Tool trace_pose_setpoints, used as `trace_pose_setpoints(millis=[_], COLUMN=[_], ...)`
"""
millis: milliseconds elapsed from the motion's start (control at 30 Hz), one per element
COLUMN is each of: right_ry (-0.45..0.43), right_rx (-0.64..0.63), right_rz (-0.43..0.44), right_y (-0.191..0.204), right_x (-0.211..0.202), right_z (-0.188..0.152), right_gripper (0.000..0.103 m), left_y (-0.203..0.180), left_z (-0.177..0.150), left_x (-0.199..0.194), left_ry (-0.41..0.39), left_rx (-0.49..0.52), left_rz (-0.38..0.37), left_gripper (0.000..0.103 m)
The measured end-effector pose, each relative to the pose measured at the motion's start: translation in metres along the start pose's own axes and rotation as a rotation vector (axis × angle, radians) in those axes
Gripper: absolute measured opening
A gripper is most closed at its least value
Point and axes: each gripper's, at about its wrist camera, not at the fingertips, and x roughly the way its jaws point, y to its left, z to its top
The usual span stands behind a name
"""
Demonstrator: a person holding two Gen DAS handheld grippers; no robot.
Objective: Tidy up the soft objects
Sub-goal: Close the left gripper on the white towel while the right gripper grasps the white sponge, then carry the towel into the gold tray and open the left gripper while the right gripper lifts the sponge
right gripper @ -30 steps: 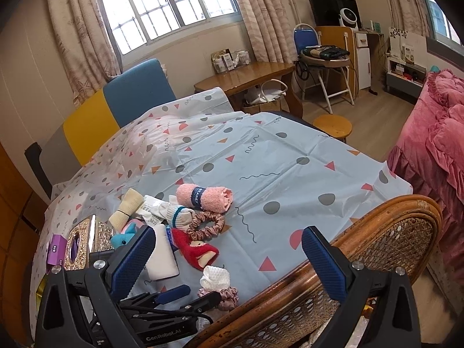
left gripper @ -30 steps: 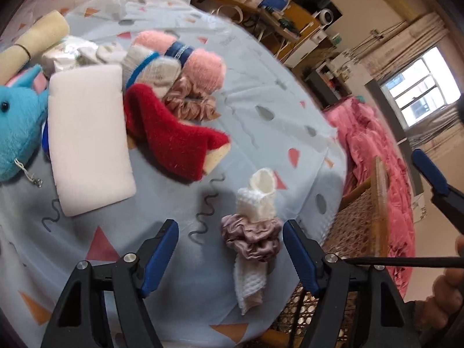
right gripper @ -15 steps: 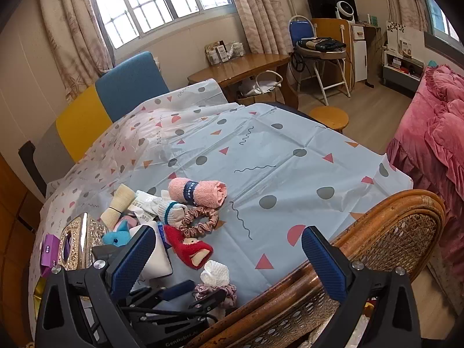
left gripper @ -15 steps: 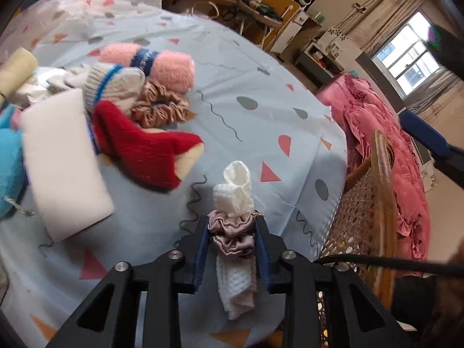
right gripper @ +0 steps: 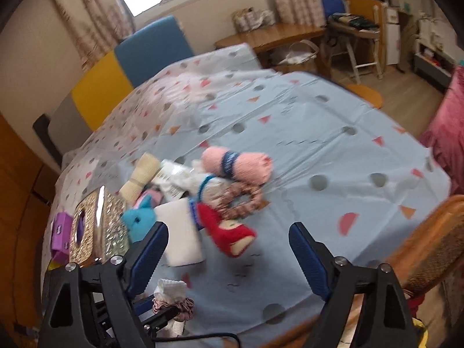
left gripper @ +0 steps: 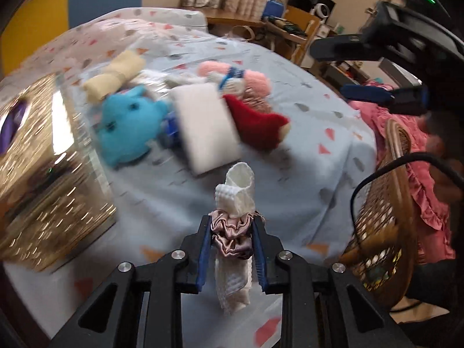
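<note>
My left gripper (left gripper: 231, 229) is shut on a mauve scrunchie (left gripper: 232, 240) wrapped round a rolled white waffle cloth (left gripper: 239, 188). It holds the bundle upright above the blue tablecloth (left gripper: 290, 174). The same bundle (right gripper: 171, 295) shows low in the right wrist view. My right gripper (right gripper: 227, 229) hangs over the table edge with its jaws closing and nothing between them. Beyond it lies a pile: a red sock (right gripper: 229, 235), a brown scrunchie (right gripper: 240, 200), a pink rolled towel (right gripper: 240, 165), a white foam block (right gripper: 179, 232) and a blue plush (right gripper: 139, 220).
A gold tissue box (left gripper: 43, 174) stands at the left of the table, with a purple box (right gripper: 59, 232) beside it. A beige roll (left gripper: 116, 78) lies behind the plush. A wicker chair (left gripper: 385, 203) presses against the table's near edge. A pink bed (right gripper: 446, 139) is to the right.
My left gripper closed on the scrunchie bundle, lifted it off the cloth and swung left towards the gold box. My right gripper moved nearer the pile and its jaws narrowed.
</note>
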Motion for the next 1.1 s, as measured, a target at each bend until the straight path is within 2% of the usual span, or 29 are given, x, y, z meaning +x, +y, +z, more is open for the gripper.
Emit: trace_pose_setpoints(millis=[100,200,233,333,400,433,467,500,533,600,700,800,900,1000,1100], right_ry=[0.114,0.215,0.233,0.280,0.311,0.313,0.305,0.301,0.294,0.267,0.162,0.104,0.026,0.013,0.002], right_rx=[-0.058,-0.107,-0.113,-0.163,-0.184,-0.188,-0.183,-0.182,-0.172,-0.145,-0.109,0.001,0.099,0.158,0.167], right_rz=[0.028,0.041,0.031,-0.031,-0.059,-0.071,-0.086,-0.077,-0.063,-0.029,0.112,0.251,0.235,0.168,0.146], right_y=[0.024,0.046,0.051,0.066,0.071,0.072,0.071,0.070,0.066,0.059,0.056,0.039,0.022,0.012,0.009], right_x=[0.032,0.066,0.076,0.106,0.125,0.131,0.135,0.138,0.138,0.132,0.107,0.091,0.080,0.079,0.077], right_z=[0.000,0.000,0.000,0.002,0.000,-0.002,-0.003,-0.006,-0.008,-0.011,-0.003,0.003,0.008,0.012,0.012], right_gripper=[0.087,0.087,0.087,0.087,0.087,0.087,0.079,0.064,0.056,0.054,0.053,0.054,0.054,0.054,0.054], left_y=[0.010,0.013,0.013,0.013,0.014,0.013,0.012,0.011,0.008,0.005,0.005,0.008,0.010,0.012,0.012], left_z=[-0.012,-0.018,-0.018,-0.021,-0.022,-0.024,-0.025,-0.026,-0.026,-0.030,-0.035,-0.039,-0.038,-0.033,-0.024], left_x=[-0.002,-0.001,0.000,0.005,0.006,0.005,0.004,0.003,0.001,-0.003,-0.010,-0.020,-0.030,-0.047,-0.061], left_ry=[-0.004,-0.014,-0.015,-0.021,-0.020,-0.025,-0.033,-0.038,-0.046,-0.060,-0.073,-0.085,-0.100,-0.135,-0.180], left_rx=[-0.029,-0.064,-0.074,-0.099,-0.101,-0.094,-0.083,-0.072,-0.057,-0.034,-0.040,-0.051,-0.046,-0.056,-0.065], left_rz=[0.018,0.017,0.021,0.025,0.015,0.011,0.002,-0.006,0.004,0.000,-0.004,0.007,0.037,0.052,0.053], left_gripper=[0.029,0.039,0.045,0.050,0.049,0.042,0.035,0.030,0.028,0.025,0.025,0.024,0.024,0.024,0.024])
